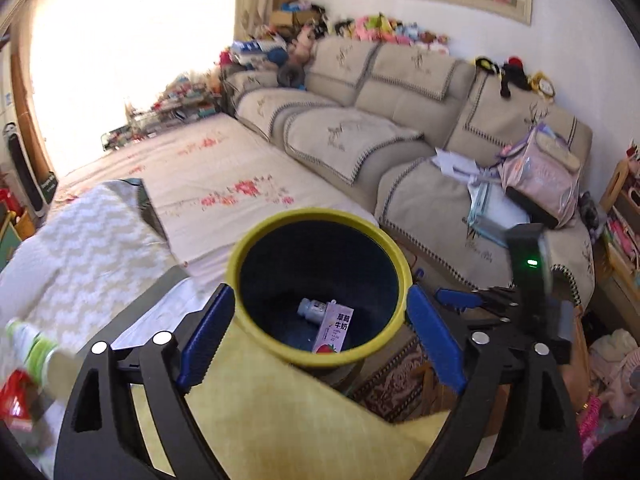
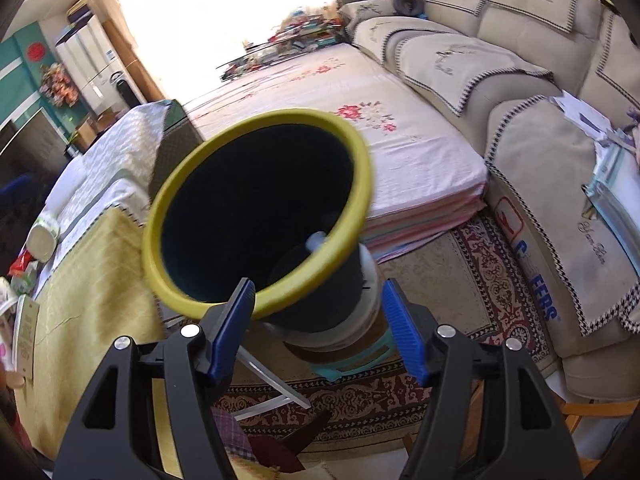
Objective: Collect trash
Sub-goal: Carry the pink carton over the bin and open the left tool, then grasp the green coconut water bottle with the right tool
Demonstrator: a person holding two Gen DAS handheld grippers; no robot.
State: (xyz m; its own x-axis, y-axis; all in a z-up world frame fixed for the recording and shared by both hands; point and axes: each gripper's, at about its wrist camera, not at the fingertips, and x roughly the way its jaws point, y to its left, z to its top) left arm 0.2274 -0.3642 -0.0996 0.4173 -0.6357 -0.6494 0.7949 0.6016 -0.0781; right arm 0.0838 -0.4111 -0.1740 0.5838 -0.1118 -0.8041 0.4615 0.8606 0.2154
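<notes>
A dark bin with a yellow rim (image 1: 316, 216) stands just past the edge of a table covered in yellow cloth (image 1: 280, 420). In it lie a pink strawberry-milk carton (image 1: 334, 328) and a small pale-blue bottle (image 1: 310, 308). My left gripper (image 1: 322, 334) hangs open above the bin's mouth, holding nothing. One blue finger (image 1: 456, 298) of the right gripper reaches in beside the bin. In the right wrist view the bin (image 2: 280, 114) is blurred. Its dark lower body and a white cylinder (image 2: 370, 272) fill the gap of my right gripper (image 2: 318, 330). Whether the pads press on anything is unclear.
A green-labelled bottle (image 1: 36, 344) and a red wrapper (image 1: 16, 396) lie at the table's left end. A teal stool (image 2: 360, 354) stands under the bin on a patterned rug (image 2: 492, 280). A flowered mattress (image 2: 360, 92) and a beige sofa (image 1: 400, 92) lie beyond.
</notes>
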